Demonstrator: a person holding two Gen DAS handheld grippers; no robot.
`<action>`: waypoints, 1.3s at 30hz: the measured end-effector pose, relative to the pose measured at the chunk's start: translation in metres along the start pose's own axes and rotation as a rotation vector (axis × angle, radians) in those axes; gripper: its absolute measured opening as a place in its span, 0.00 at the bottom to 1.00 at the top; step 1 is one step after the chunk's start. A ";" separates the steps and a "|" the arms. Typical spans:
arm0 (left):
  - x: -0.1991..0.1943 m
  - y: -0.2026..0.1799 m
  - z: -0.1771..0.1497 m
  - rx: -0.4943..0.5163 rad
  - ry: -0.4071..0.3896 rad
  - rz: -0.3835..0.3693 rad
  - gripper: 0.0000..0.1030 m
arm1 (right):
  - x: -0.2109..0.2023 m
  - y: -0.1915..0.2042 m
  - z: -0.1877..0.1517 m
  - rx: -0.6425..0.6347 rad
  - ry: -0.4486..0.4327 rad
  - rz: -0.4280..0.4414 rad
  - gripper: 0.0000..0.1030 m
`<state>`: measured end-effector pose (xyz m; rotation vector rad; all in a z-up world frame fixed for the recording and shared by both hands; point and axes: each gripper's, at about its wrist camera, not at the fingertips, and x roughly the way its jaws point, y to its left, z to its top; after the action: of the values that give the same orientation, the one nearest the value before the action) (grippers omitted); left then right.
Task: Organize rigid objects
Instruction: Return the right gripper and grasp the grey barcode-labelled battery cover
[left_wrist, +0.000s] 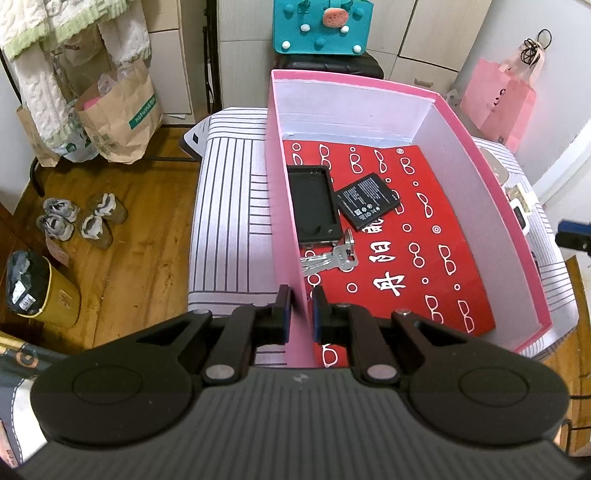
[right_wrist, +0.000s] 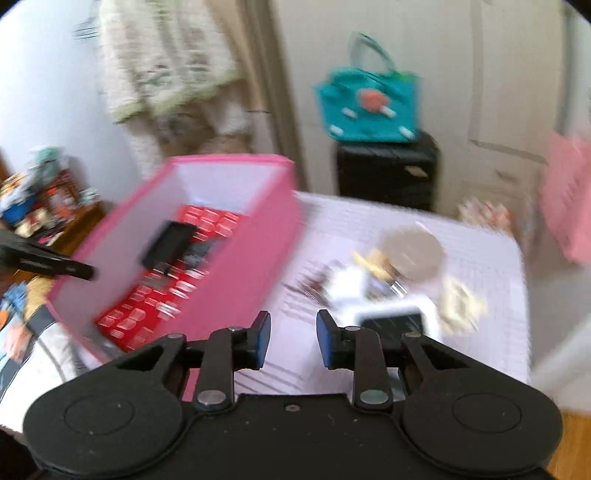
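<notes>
Left gripper (left_wrist: 300, 310): fingers clamped on pink box (left_wrist: 286, 206) near wall. Right gripper (right_wrist: 292, 338): fingers narrowly apart, empty, box to their left.

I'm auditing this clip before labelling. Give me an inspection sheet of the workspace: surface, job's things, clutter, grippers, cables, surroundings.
Surface: striped cloth over a table.
Job's things: pink box holding a black tray, battery and keys on a red sheet; blurred small items lie on the cloth beside the box.
Clutter: nothing seen beyond those items.
Grippers: left gripper shut on the box's near wall; right gripper open, empty, above the cloth.
Cables: nothing seen.
Surroundings: paper bags, shoes, teal bag, pink bag, wood floor.
</notes>
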<state>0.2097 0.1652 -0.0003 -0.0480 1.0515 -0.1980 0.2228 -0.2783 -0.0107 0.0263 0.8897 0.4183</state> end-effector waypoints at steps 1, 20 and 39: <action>0.000 0.000 0.000 0.000 0.000 0.001 0.10 | 0.001 -0.008 -0.008 0.028 0.007 -0.025 0.33; -0.001 -0.003 -0.002 -0.005 -0.009 0.012 0.10 | 0.032 -0.031 -0.089 0.169 0.058 -0.154 0.65; -0.002 -0.003 -0.003 -0.002 -0.012 0.004 0.10 | 0.058 -0.020 -0.078 0.013 0.057 -0.195 0.69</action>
<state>0.2053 0.1624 0.0005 -0.0495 1.0394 -0.1930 0.2025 -0.2871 -0.1077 -0.0606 0.9415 0.2321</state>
